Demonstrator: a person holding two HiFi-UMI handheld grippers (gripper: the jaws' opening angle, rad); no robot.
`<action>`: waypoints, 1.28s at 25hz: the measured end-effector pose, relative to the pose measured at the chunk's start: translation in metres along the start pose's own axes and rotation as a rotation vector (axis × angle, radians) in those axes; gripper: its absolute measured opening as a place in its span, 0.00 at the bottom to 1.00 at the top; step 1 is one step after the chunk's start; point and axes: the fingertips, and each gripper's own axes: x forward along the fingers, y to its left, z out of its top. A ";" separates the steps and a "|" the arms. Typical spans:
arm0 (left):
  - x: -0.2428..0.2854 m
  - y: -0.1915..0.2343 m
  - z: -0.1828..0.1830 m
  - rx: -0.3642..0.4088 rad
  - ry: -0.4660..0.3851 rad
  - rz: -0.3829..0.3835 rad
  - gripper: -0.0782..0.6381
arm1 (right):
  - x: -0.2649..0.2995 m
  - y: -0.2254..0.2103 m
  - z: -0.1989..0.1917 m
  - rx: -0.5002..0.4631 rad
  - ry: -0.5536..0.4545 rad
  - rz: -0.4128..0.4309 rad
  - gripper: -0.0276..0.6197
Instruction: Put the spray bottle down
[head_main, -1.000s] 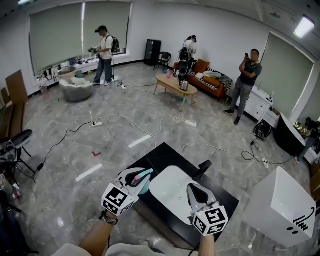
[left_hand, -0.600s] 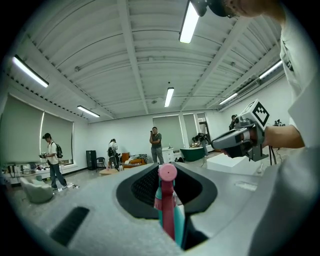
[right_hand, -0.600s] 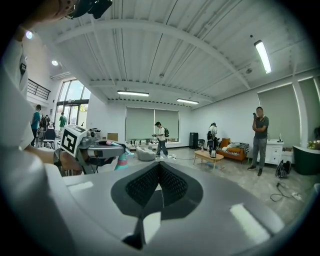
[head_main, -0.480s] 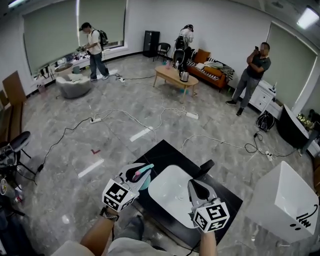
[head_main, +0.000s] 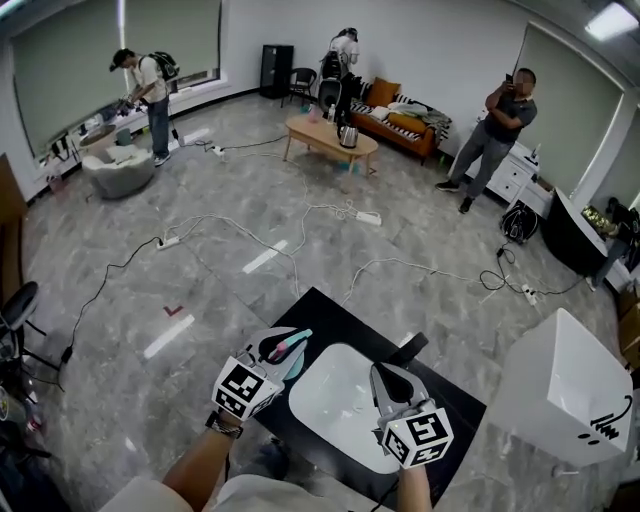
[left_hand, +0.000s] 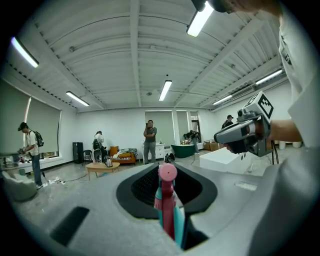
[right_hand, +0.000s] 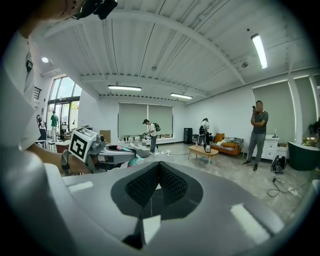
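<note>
Evidently light cargo: a slim pink-and-teal plastic spray bottle (left_hand: 167, 197) clamped in the left gripper's (head_main: 283, 343) jaws.
It hangs at nine o'clock of the white oval basin (head_main: 335, 405) on the black tabletop (head_main: 330, 310); the right gripper's (right_hand: 159, 176) jaws are together, empty. Probably rigid and slightly slick; the narrow neck seems the surest hold.

No word, number or brand name can be read anywhere in the room. The marker cube (head_main: 243, 388) on the left gripper (head_main: 290, 345) and the marker cube (head_main: 418, 438) on the right gripper (head_main: 385, 375) each show a black-and-white square pattern, not lettering. The white box (head_main: 560, 390) at the near right bears a black printed mark (head_main: 608, 441) of short strokes over a curved line, too small to read, and a red angle mark (head_main: 173, 311) sits on the grey floor (head_main: 230, 220) to the left.
</note>
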 end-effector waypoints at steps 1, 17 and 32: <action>0.008 0.006 -0.003 0.001 0.007 -0.009 0.21 | 0.007 -0.002 0.000 -0.004 0.007 -0.001 0.05; 0.103 0.060 -0.058 -0.022 0.048 -0.133 0.21 | 0.075 -0.043 -0.029 0.047 0.093 -0.099 0.05; 0.185 0.089 -0.130 -0.103 0.086 -0.197 0.21 | 0.111 -0.082 -0.055 0.129 0.171 -0.198 0.05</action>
